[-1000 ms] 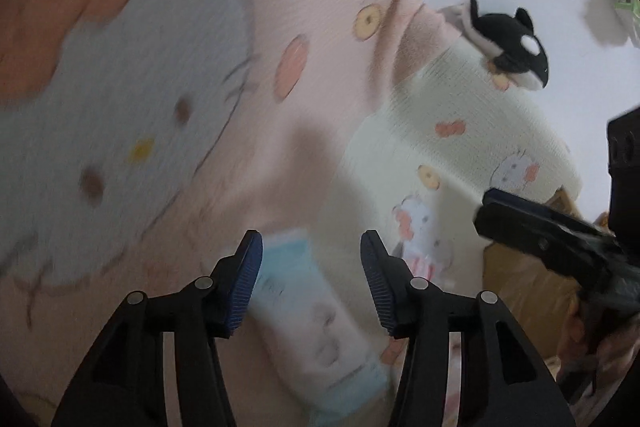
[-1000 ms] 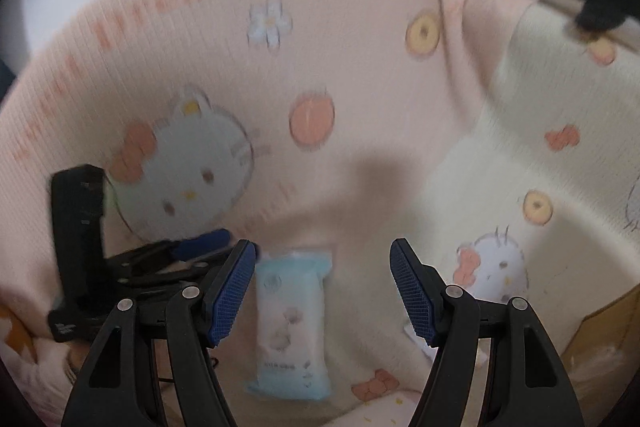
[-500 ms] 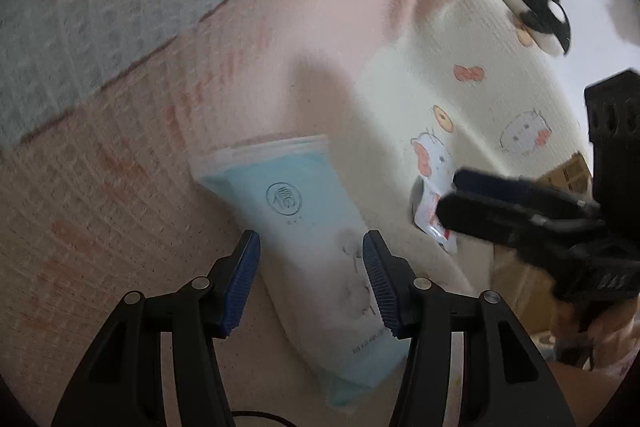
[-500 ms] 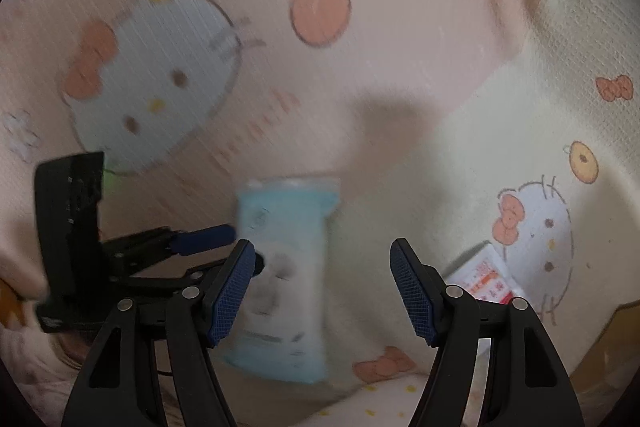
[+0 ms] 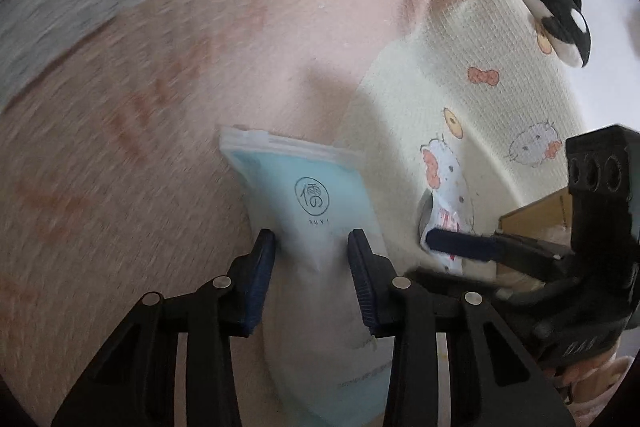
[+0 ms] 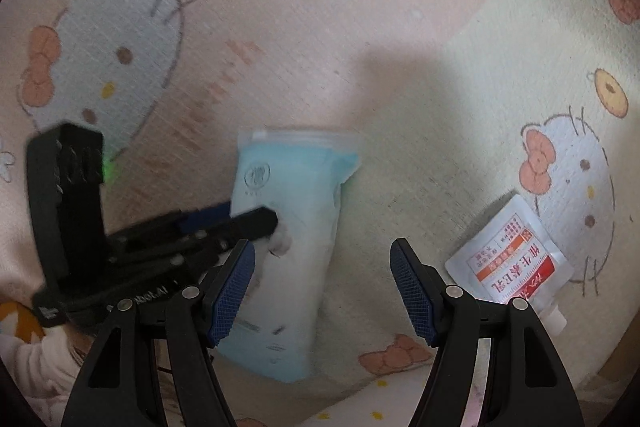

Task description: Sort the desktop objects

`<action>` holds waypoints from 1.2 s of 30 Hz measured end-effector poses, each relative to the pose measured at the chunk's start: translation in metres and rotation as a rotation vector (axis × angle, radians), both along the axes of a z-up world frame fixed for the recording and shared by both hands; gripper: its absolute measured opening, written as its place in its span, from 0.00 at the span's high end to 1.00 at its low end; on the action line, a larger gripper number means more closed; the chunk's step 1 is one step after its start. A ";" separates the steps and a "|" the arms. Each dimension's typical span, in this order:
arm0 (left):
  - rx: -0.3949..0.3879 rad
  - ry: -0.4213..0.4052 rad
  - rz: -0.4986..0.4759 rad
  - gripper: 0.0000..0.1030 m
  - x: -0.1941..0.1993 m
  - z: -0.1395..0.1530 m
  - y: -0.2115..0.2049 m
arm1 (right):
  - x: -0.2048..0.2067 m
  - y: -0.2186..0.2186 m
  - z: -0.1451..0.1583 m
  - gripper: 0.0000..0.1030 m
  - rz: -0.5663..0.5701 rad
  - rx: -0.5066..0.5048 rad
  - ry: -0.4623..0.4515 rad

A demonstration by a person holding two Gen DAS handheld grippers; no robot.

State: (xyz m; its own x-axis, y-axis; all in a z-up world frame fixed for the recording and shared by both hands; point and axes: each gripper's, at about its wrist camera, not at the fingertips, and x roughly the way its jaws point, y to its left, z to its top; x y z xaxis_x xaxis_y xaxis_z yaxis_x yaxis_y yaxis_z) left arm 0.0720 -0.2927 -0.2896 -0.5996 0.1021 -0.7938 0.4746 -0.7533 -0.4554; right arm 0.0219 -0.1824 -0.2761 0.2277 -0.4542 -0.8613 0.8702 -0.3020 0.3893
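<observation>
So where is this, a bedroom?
Probably a bedroom or a home, though no walls show. There is a cartoon-cat blanket, a plush orca, and a blue pack between the left gripper's fingers.

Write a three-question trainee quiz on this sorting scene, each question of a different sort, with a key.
1. True or false: the left tongs straddle the blue pouch.
2. Which tongs are wide open with nothing between them? A left, B right.
3. Fill in: the white sachet with red print lies on the ___ part of the blanket.

Key: 1 true. 2 B, the right tongs. 3 cream.
</observation>
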 end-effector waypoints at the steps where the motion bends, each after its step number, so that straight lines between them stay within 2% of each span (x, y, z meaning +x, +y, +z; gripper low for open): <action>1: -0.002 -0.002 -0.007 0.61 -0.005 0.001 -0.001 | -0.002 0.000 -0.002 0.34 -0.002 0.007 -0.005; 4: 0.025 -0.012 -0.042 0.62 -0.029 0.000 -0.004 | -0.005 0.003 -0.005 0.34 -0.009 -0.001 -0.015; 7: 0.032 -0.018 -0.109 0.67 -0.054 0.002 -0.003 | -0.009 0.004 -0.007 0.34 -0.019 -0.008 0.021; 11: -0.009 -0.054 -0.213 0.67 -0.089 0.006 0.009 | -0.018 0.008 -0.014 0.34 -0.062 0.006 0.017; 16: -0.023 -0.058 -0.267 0.68 -0.111 0.009 0.022 | -0.027 0.013 -0.019 0.34 -0.107 -0.005 -0.002; 22: -0.092 -0.047 -0.310 0.68 -0.127 0.023 0.036 | -0.031 0.018 -0.018 0.34 -0.133 -0.033 0.009; 24: -0.131 -0.035 -0.293 0.66 -0.123 0.032 0.036 | -0.025 0.022 -0.017 0.34 -0.143 -0.039 0.009; 26: -0.179 -0.031 -0.254 0.54 -0.113 0.040 0.033 | -0.027 0.028 -0.011 0.34 -0.167 -0.038 0.012; 28: -0.204 -0.015 -0.213 0.49 -0.098 0.047 0.027 | -0.029 0.034 -0.005 0.34 -0.187 -0.046 0.005; 32: -0.192 0.020 -0.120 0.48 -0.060 0.056 0.011 | -0.033 0.042 0.016 0.33 -0.225 -0.112 0.003; 36: -0.177 0.044 -0.064 0.47 -0.028 0.055 0.004 | -0.037 0.044 0.028 0.27 -0.269 -0.176 0.022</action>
State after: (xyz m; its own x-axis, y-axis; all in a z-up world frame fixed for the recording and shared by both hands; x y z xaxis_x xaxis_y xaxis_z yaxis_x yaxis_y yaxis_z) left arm 0.0436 -0.2886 -0.2346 -0.6306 0.0022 -0.7761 0.4060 -0.8513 -0.3323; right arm -0.0148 -0.1387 -0.2479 0.0613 -0.6384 -0.7673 0.7771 -0.4520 0.4380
